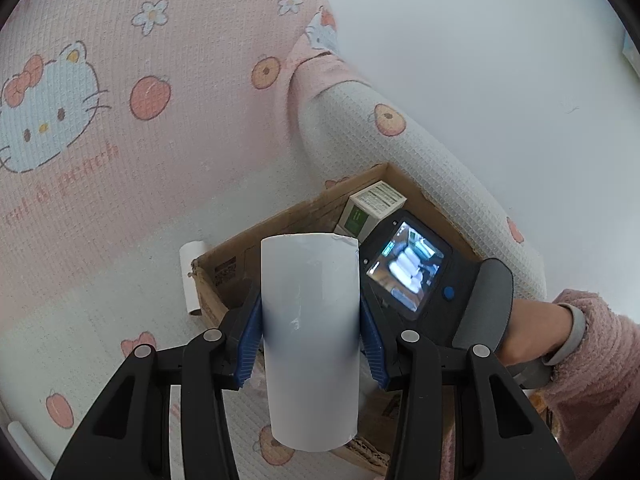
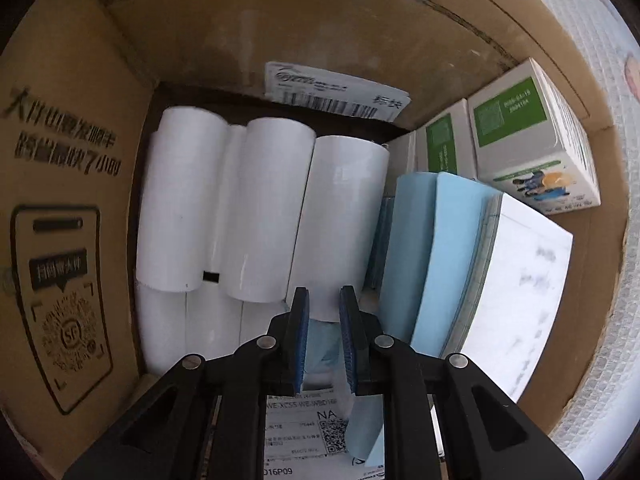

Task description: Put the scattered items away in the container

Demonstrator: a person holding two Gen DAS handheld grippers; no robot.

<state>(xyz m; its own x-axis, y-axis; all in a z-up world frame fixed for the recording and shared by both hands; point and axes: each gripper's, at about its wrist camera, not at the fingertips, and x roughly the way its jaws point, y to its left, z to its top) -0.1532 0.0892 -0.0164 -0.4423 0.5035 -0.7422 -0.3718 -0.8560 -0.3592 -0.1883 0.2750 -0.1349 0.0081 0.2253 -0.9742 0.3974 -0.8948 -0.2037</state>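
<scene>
A bed or table spread (image 1: pixel 100 220) in pink and white, printed with cats and peaches, was seen to carry everything. Toward its right-hand edge an open cardboard box (image 1: pixel 240 256) was set, serving as the container.

Inside the box (image 2: pixel 80 160), white rolls (image 2: pixel 180 200) were laid side by side along the left wall in what looked like two layers. Blue and white pads (image 2: pixel 460 248) were stood on edge to the right of them, and small green-labelled cartons (image 2: pixel 520 136) were packed into the far right corner.

One white roll (image 1: pixel 310 340) was held upright above the near edge of the box by the left gripper (image 1: pixel 310 344), its jaws roughly half open and pressed against the roll's sides. Another roll (image 1: pixel 191 276) was left lying on the spread just beside the box's left wall.

The right gripper (image 2: pixel 324 344) was pointed steeply down into the box, above the rolls and pads. Its jaws were drawn as close as they go, and nothing could be made out between the pads.

The step in hand was judged to be the placing of the held roll. The right gripper would need to be withdrawn first; the roll would then have to be lowered onto the stack and released.
</scene>
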